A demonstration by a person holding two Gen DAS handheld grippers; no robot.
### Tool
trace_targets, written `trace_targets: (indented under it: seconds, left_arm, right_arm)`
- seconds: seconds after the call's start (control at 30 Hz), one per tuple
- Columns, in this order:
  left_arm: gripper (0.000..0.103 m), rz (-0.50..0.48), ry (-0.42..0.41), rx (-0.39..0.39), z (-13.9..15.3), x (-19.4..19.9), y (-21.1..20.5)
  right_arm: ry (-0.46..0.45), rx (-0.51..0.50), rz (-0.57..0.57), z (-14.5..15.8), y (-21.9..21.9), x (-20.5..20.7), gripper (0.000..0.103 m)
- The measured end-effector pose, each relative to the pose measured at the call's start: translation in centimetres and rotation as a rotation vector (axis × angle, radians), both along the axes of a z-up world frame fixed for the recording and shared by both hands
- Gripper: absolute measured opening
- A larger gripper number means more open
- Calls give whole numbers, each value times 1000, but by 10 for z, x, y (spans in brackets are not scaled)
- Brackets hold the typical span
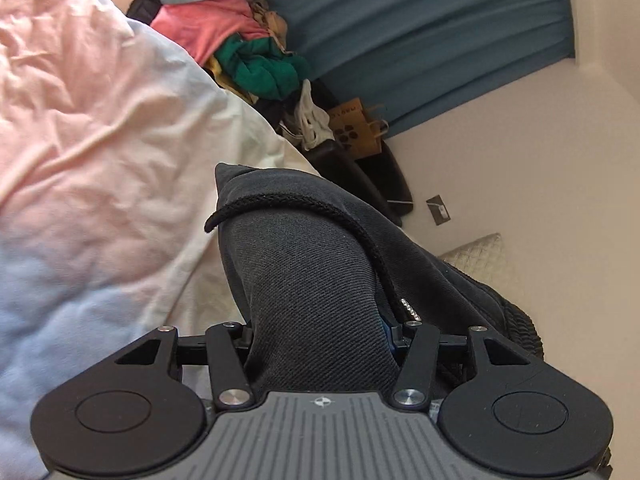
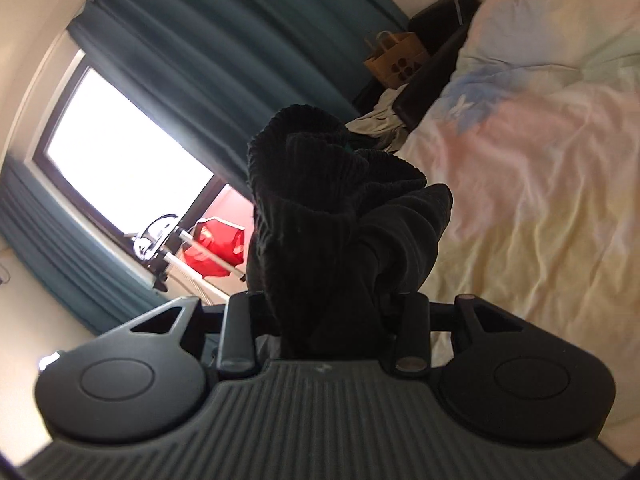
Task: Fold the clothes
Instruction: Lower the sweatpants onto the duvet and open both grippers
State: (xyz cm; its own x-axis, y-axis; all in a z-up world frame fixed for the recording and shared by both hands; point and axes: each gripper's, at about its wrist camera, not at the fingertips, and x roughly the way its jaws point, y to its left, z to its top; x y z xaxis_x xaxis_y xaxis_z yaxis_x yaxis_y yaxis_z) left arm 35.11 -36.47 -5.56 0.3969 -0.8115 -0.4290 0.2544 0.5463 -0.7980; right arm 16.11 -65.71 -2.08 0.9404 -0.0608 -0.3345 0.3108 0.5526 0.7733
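Observation:
A dark grey hooded garment (image 1: 304, 264) with a black drawstring (image 1: 360, 232) fills the middle of the left wrist view. My left gripper (image 1: 320, 332) is shut on its fabric and holds it up above the bed; the fingertips are hidden by the cloth. In the right wrist view my right gripper (image 2: 332, 308) is shut on the same garment's ribbed dark edge (image 2: 332, 200), which bunches up over the jaws. The garment hangs lifted between both grippers, off the pastel duvet (image 1: 88, 128).
The bed's duvet also shows in the right wrist view (image 2: 540, 184). A pile of clothes (image 1: 240, 52) lies beyond the bed. A brown paper bag (image 1: 360, 128), a dark chair (image 2: 432, 76), teal curtains (image 2: 208, 40), a bright window (image 2: 120, 148) and a red bag (image 2: 216, 248) stand around.

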Motion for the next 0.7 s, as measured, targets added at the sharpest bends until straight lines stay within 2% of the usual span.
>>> trace_targets:
  seconds: [0.13, 0.17, 0.3, 0.37, 0.43, 0.5, 0.53, 0.6, 0.7]
  left_arm:
    - [54, -35, 74, 89, -54, 20, -36]
    - [54, -54, 67, 110, -65, 21, -37]
    - [63, -151, 10, 147, -104, 15, -38]
    - [69, -184, 16, 138, -121, 13, -34]
    - [70, -193, -20, 146, -125, 5, -34]
    - [70, -184, -56, 165, -122, -2, -36]
    - [70, -176, -64, 183, -118, -5, -38]
    - [71, -165, -77, 231, -106, -11, -40]
    - [77, -152, -143, 371, -76, -24, -45]
  right_arm:
    - [103, 42, -21, -56, -28, 7, 40]
    - [135, 60, -18, -72, -31, 6, 40]
    - [117, 247, -58, -152, -29, -38, 41]
    - [97, 301, -75, -187, -22, -60, 42]
    - [57, 327, -90, -209, -14, -75, 42]
    - [38, 359, -94, -212, -17, -75, 44]
    - [58, 374, -94, -207, -20, -72, 47]
    - [129, 371, -102, -188, -21, -70, 50]
    - [240, 349, -125, -159, -19, -74, 54]
